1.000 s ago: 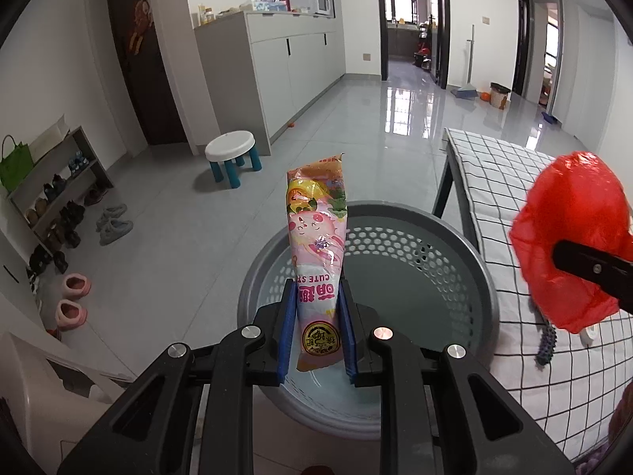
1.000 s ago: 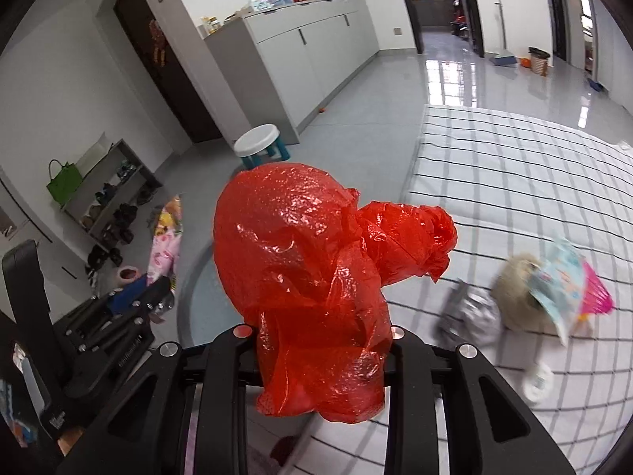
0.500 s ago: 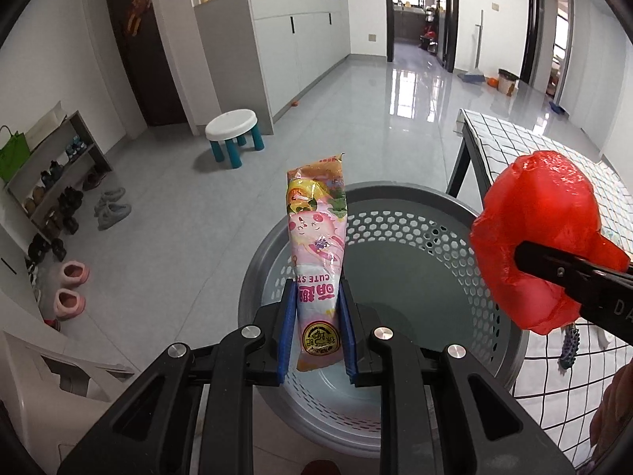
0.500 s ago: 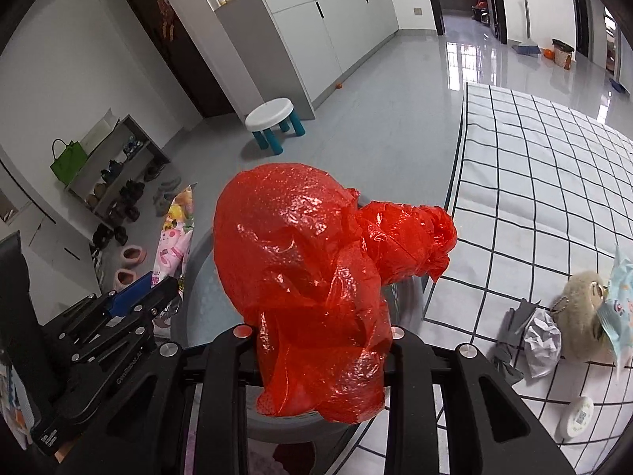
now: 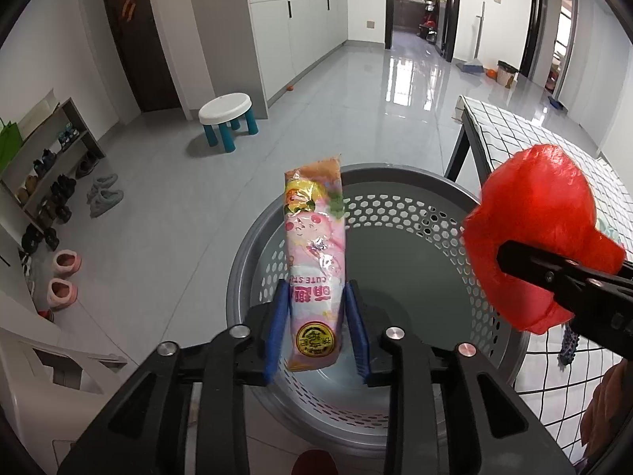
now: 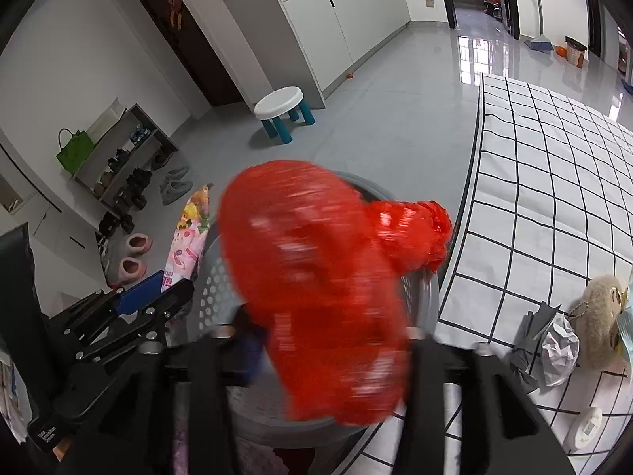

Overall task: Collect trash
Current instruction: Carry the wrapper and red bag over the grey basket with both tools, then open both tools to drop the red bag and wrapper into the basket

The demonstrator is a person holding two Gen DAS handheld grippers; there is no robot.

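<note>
My left gripper is shut on a pink snack wrapper and holds it upright over the near left rim of the grey perforated trash basket. The wrapper also shows in the right wrist view. My right gripper has its jaws spread wider than before, with a crumpled red plastic bag between them, blurred, over the basket. The red bag shows at the basket's right rim in the left wrist view. The basket looks empty inside.
A table with a black-and-white checked cloth stands right of the basket, carrying crumpled grey paper, a plush toy and a small white disc. A white stool and a shoe rack are on the floor.
Both grippers have moved over the basket. The right gripper's jaws have widened and the red bag now looks blurred and tilted. The left gripper still holds the wrapper.
</note>
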